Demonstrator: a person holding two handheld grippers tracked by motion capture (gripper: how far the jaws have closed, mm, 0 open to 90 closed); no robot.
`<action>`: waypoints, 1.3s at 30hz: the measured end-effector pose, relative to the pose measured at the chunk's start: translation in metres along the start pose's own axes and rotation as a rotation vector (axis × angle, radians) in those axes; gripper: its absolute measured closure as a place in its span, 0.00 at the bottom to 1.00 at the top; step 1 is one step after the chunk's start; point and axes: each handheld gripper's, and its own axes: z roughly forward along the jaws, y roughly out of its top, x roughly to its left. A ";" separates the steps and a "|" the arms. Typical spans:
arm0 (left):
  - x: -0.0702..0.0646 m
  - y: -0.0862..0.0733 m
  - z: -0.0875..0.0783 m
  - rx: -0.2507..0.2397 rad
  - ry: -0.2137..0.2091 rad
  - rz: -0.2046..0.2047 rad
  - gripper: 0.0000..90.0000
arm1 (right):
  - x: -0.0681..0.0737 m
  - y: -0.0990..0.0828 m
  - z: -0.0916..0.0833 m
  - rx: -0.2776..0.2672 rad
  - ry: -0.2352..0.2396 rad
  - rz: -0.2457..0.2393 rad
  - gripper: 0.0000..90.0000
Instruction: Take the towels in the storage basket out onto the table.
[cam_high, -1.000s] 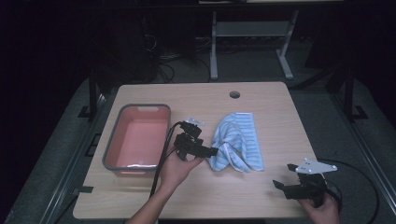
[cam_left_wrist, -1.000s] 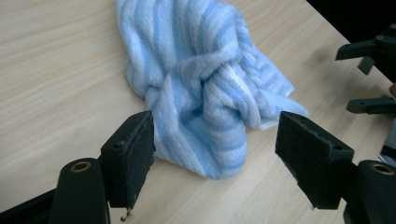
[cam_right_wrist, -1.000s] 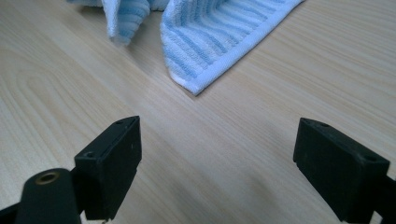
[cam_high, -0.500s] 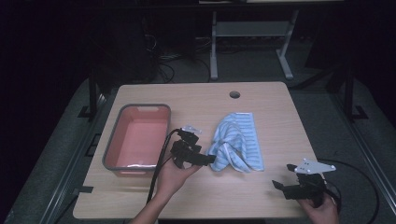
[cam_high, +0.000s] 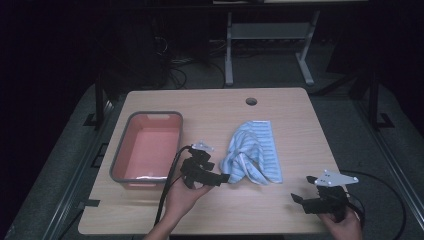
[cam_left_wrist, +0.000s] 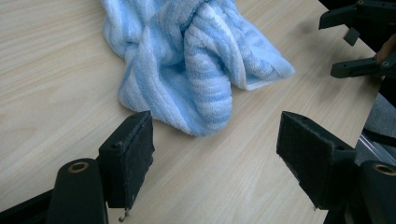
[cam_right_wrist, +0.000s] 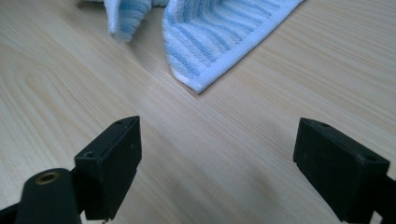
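Blue-and-white striped, the towel (cam_high: 252, 152) lies crumpled near the middle of the wooden surface (cam_high: 280, 107), bunched into folds with one flat corner pointing toward the person's side. It has not been lifted: all of it rests on the wood. The left gripper (cam_high: 220, 177) sits low, just beside the towel's near left fold, its jaws spread wide; in the left gripper view the rolled fold (cam_left_wrist: 208, 93) lies ahead of the gap between them and the pads touch nothing. The right gripper (cam_high: 299, 192) waits well apart near the surface's right front corner, jaws likewise spread and empty, with the towel's flat corner (cam_right_wrist: 198, 84) in front of it. A grey-rimmed pink tub (cam_high: 120, 165) stands empty at the left of the surface, a short way from the towel. Judging by this, the work is at its very start: the reach is nearly made, but the pinch, the lift and whatever follows, perhaps a transfer into the tub or a folding, are all still to come.
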 end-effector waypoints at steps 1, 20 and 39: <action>-0.001 -0.002 0.000 -0.001 -0.005 -0.005 0.29 | 0.000 0.000 0.000 0.001 0.000 0.000 0.16; -0.007 -0.026 0.004 -0.001 -0.023 0.014 0.29 | 0.000 -0.001 0.001 0.011 -0.001 0.003 0.16; -0.010 -0.055 0.007 0.005 -0.034 0.014 0.29 | 0.002 -0.001 0.002 0.015 -0.001 -0.003 0.16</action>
